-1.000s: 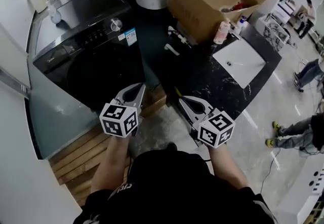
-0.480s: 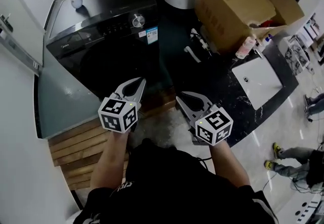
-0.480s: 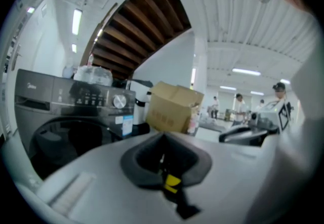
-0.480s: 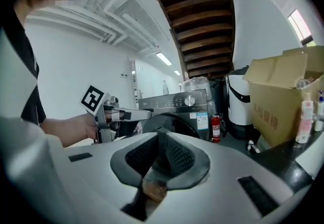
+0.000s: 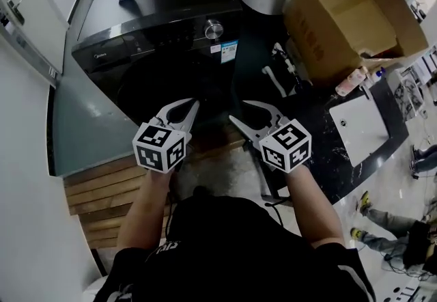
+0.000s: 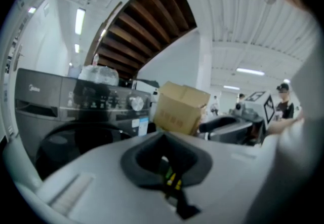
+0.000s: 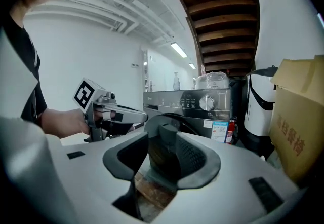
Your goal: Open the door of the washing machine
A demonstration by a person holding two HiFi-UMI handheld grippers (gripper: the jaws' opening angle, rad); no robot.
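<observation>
Grippers poised before washing machine (image 5: 136, 7)
Left gripper (image 5: 194, 103) fingers (image 5: 176, 113) clenched, idle; right gripper (image 5: 238, 111) fingers (image 5: 268, 115) opening, empty, readying for the closed door (image 5: 164, 89).

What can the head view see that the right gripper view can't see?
Only the head view shows the white sink set in the dark counter. Only the right gripper view shows the brown slatted ceiling and the long ceiling light. Both show the washing machine with its door closed, its round knob, the cardboard box and the left gripper.
</observation>
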